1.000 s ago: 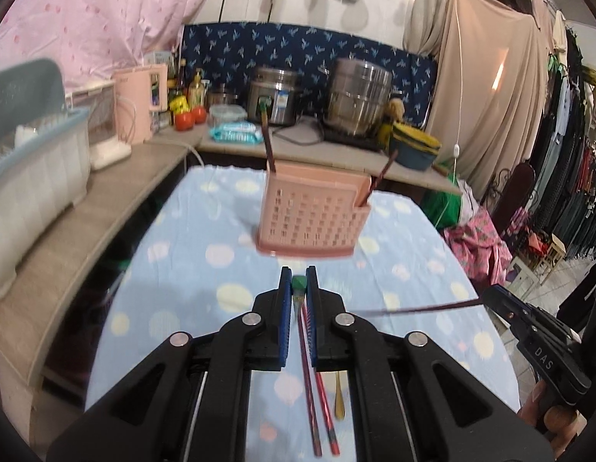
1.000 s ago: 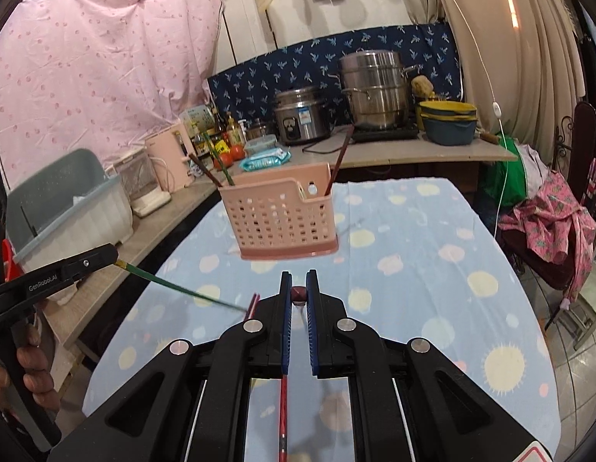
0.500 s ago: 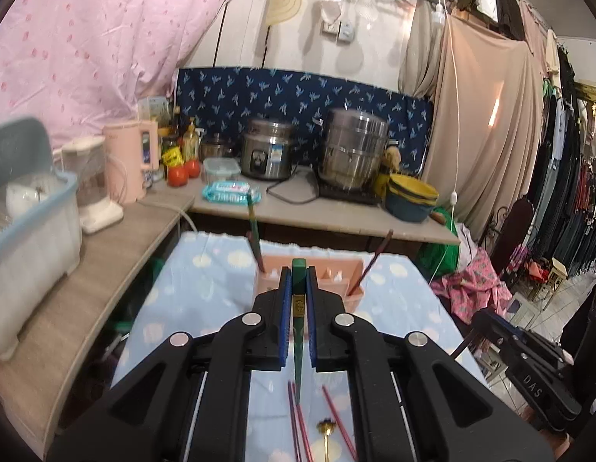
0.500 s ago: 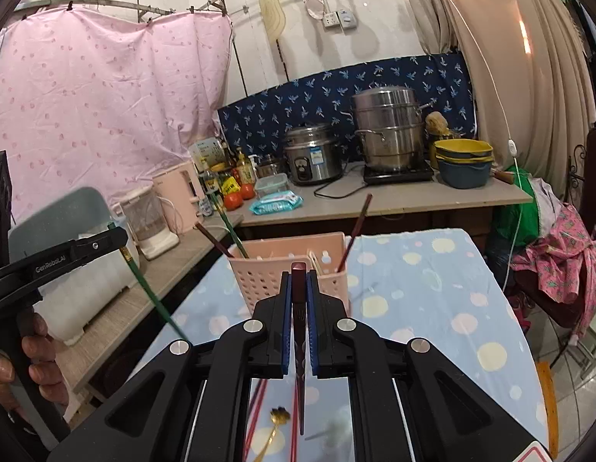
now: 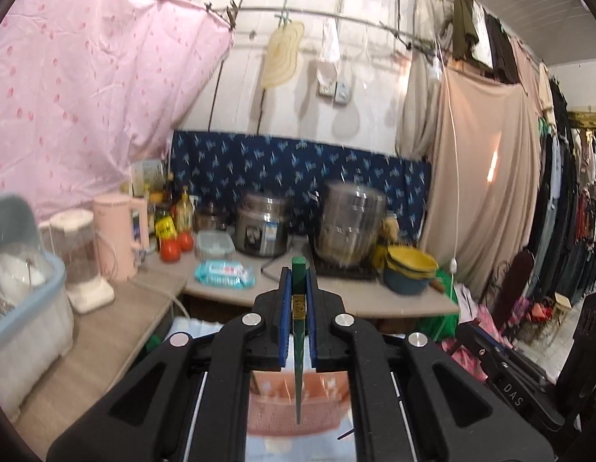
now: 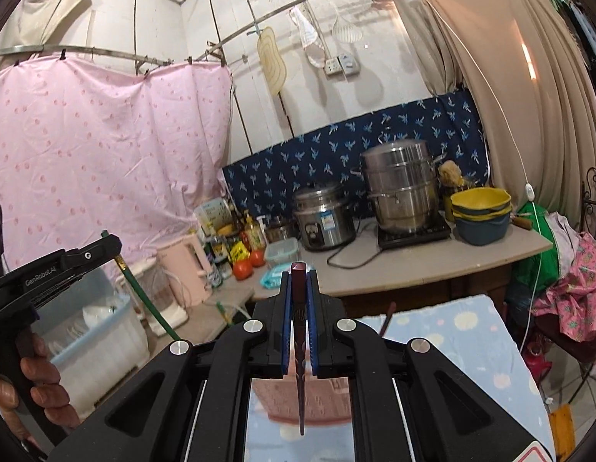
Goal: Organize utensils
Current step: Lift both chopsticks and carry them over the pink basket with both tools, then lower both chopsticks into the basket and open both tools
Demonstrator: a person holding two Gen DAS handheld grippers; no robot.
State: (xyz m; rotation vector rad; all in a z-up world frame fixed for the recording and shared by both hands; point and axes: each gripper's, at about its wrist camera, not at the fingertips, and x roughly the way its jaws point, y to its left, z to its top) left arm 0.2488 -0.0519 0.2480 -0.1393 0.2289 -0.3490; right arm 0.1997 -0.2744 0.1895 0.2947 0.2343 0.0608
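Left claw, pressed together on a green chopstick, and right claw, pinching a dark red chopstick; each stick hangs tip-down from between the blue pads. Compared with a second earlier, both claws have risen and tipped up toward level: the sticks, then lying on or just above the spotted cloth, are now clear of it, and the pink slotted basket, formerly ahead of each claw, now sits low in both views, directly beneath the hanging tips. In the right wrist view the left claw appears at the frame's left, held by a hand, its green stick slanting down toward the basket. One dark chopstick already stands in the basket on the counter. Judged stage: pick-up complete, carry nearly done; what remains is to lower each tip into a compartment and release. Which compartment lies under each tip cannot be told.
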